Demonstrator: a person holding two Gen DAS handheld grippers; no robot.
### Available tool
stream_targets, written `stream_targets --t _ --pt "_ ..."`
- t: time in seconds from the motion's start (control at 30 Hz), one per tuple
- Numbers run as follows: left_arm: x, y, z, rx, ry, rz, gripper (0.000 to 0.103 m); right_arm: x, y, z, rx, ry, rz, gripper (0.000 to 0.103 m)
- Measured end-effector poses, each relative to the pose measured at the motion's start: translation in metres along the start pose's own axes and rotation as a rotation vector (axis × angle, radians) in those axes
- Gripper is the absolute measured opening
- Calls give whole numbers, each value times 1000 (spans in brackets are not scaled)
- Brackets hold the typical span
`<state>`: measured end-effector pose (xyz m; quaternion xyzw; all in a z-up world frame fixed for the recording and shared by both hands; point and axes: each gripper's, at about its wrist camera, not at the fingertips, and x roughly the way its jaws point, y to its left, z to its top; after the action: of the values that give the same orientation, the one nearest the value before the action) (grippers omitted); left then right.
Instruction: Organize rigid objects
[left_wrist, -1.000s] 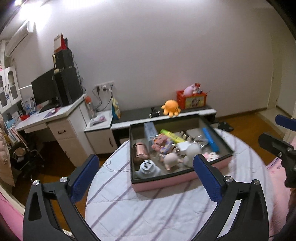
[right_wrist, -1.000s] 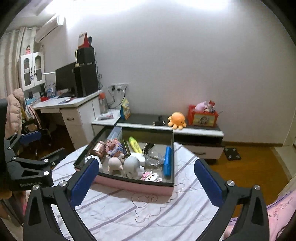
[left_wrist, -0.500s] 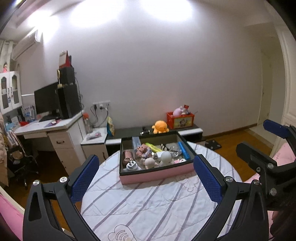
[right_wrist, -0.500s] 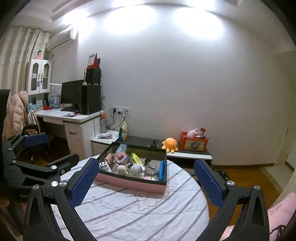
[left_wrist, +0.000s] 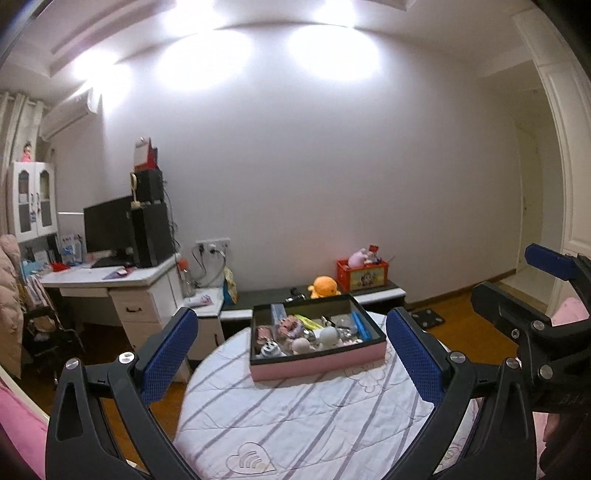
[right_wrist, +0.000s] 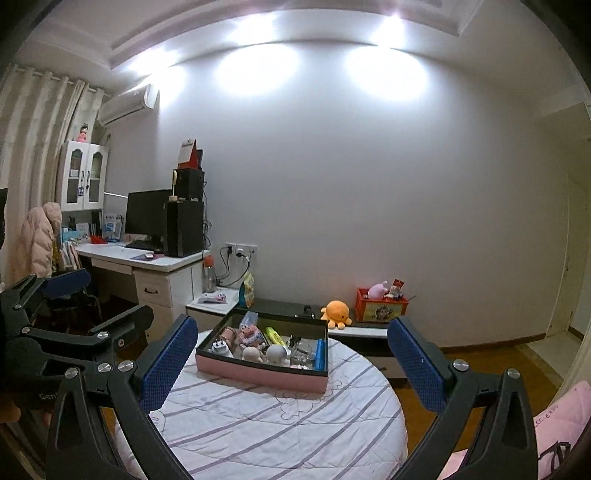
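Observation:
A pink box with a black inside (left_wrist: 317, 363) sits on the far part of a round table with a striped cloth (left_wrist: 314, 417). It holds several small things: a white plug adapter (left_wrist: 269, 348), round pale figures (left_wrist: 328, 335), a blue stick (left_wrist: 360, 326), a yellow item (left_wrist: 308, 322). The box also shows in the right wrist view (right_wrist: 262, 374). My left gripper (left_wrist: 291, 354) is open and empty, held well back from the box. My right gripper (right_wrist: 291, 358) is open and empty, also well back.
A white desk with a monitor (left_wrist: 107, 229) stands at the left. A low cabinet behind the table carries an orange plush octopus (left_wrist: 324, 286) and a red box (left_wrist: 364, 274). Pink bedding (right_wrist: 561, 424) lies at the right. Wooden floor surrounds the table.
Both grippers have pulled back and up from the box, so the box looks smaller and more of the room shows. Both stay open and empty.

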<state>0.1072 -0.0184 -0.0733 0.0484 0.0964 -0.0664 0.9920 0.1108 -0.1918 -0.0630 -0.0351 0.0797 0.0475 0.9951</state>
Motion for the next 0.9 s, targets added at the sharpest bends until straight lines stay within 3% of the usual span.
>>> stream_targets --t 0.43,0.9 --pt "-50 9 13 9 -137 103 103 -35 19 15 -12 -73 21 103" --pt "-62 9 19 1 -199 109 103 -50 24 22 -15 -127 15 103"
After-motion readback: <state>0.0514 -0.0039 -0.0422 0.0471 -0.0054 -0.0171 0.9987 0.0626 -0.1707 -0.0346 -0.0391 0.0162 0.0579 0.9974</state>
